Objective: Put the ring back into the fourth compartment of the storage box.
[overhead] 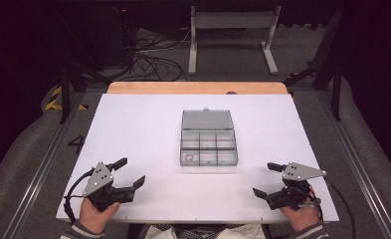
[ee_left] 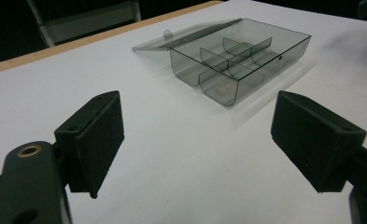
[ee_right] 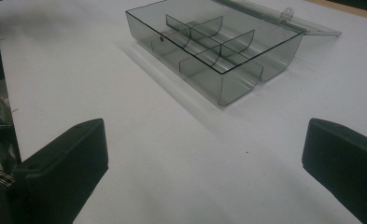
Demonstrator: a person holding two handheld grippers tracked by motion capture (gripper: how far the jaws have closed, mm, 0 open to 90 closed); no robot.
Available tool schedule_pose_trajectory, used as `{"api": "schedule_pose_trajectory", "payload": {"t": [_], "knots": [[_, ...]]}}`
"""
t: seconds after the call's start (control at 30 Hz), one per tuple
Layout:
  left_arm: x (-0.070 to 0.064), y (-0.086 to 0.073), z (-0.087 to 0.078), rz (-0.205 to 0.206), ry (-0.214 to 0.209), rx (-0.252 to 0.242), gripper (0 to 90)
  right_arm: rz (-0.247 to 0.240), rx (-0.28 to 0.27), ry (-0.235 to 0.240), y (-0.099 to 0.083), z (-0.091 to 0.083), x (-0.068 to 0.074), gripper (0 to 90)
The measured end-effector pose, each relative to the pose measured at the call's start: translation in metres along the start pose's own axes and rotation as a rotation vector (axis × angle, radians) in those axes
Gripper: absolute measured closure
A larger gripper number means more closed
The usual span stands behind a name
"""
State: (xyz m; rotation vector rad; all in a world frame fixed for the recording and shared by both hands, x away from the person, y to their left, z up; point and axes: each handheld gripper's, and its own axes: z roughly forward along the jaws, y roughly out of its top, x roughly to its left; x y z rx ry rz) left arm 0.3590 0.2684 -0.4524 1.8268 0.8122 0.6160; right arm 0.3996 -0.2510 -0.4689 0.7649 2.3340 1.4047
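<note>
A clear smoky plastic compartment box stands in the middle of the white table, its lid folded back flat behind it. Dividers split it into several cells; a small reddish ring lies in the near-left cell. My left gripper rests near the table's front left, open, nothing between its jaws; in the left gripper view the box lies ahead and to the right. My right gripper sits at the front right, open and empty; in the right gripper view the box lies ahead.
The white tabletop ends in a wooden strip at its far edge. Beyond it stand a metal frame and loose cables on the floor. Rails run along both sides of the table.
</note>
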Motion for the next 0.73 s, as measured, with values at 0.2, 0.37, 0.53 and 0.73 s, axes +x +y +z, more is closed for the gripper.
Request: {"api": "schedule_pose_trajectory", "payload": {"t": [0.2, 0.37, 0.53, 0.73], "knots": [[0.002, -0.01, -0.003, 0.026, 0.021, 0.022, 17.5, -0.002, 0.001, 0.002, 0.0, 0.0, 0.0, 0.9], [0.004, -0.012, -0.002, -0.011, -0.009, 0.035, 17.3, -0.003, 0.005, 0.002, 0.0, 0.0, 0.0, 0.9], [0.004, -0.01, -0.004, -0.02, -0.027, 0.043, 17.3, -0.002, 0.006, 0.003, 0.0, 0.001, 0.0, 0.9], [0.005, -0.011, -0.004, -0.037, -0.037, 0.041, 17.4, -0.004, 0.007, 0.004, 0.0, 0.001, 0.0, 0.9]]}}
